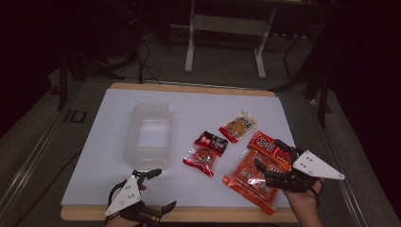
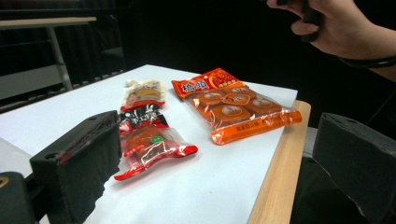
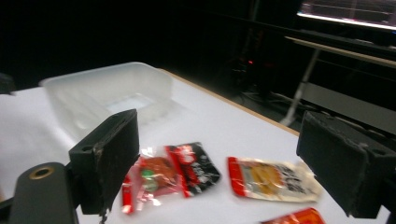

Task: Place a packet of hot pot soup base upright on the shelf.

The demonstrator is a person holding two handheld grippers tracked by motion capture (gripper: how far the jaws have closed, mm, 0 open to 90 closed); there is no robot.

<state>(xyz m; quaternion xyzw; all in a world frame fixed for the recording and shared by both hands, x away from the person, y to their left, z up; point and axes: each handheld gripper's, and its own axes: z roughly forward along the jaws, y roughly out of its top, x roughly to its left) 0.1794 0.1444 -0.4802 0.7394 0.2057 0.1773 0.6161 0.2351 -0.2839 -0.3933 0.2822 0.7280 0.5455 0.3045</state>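
Packets number three: one large orange, one red-black, one pale; plus one clear tub. Left gripper and right gripper both gape, empty.

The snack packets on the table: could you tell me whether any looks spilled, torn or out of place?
Nothing stands out. The three snack packets lie flat and sealed on the white sheet, beside the empty clear container. The largest packet is angled, with the right claw open above it.
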